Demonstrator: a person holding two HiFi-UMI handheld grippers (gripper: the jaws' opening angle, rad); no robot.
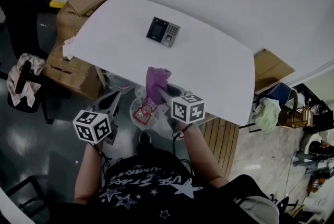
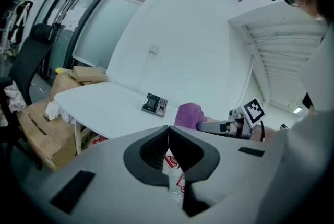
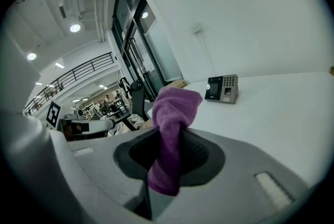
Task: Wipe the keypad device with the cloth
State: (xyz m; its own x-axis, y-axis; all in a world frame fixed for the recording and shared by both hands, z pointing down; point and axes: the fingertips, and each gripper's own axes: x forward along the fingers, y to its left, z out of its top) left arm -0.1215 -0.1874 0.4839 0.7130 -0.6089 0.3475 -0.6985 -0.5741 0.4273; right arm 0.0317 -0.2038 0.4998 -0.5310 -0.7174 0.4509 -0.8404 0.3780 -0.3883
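The keypad device (image 1: 163,31) is a dark and grey box lying on the white table (image 1: 209,71), towards its far side; it also shows as the keypad device (image 2: 154,104) and the keypad device (image 3: 222,88) in the two gripper views. My right gripper (image 1: 159,93) is shut on a purple cloth (image 1: 156,82), held at the table's near edge, well short of the device. The purple cloth (image 3: 169,129) bunches up between that gripper's jaws. My left gripper (image 1: 114,100) hangs below the table's near edge at the left, shut with nothing in it, its jaws touching.
Cardboard boxes (image 1: 78,14) stand at the table's left end, with a chair draped in cloth (image 1: 23,82) further left. A clear plastic bag with red print (image 1: 145,112) lies on the floor under the near edge. Another box (image 1: 271,69) sits at the right.
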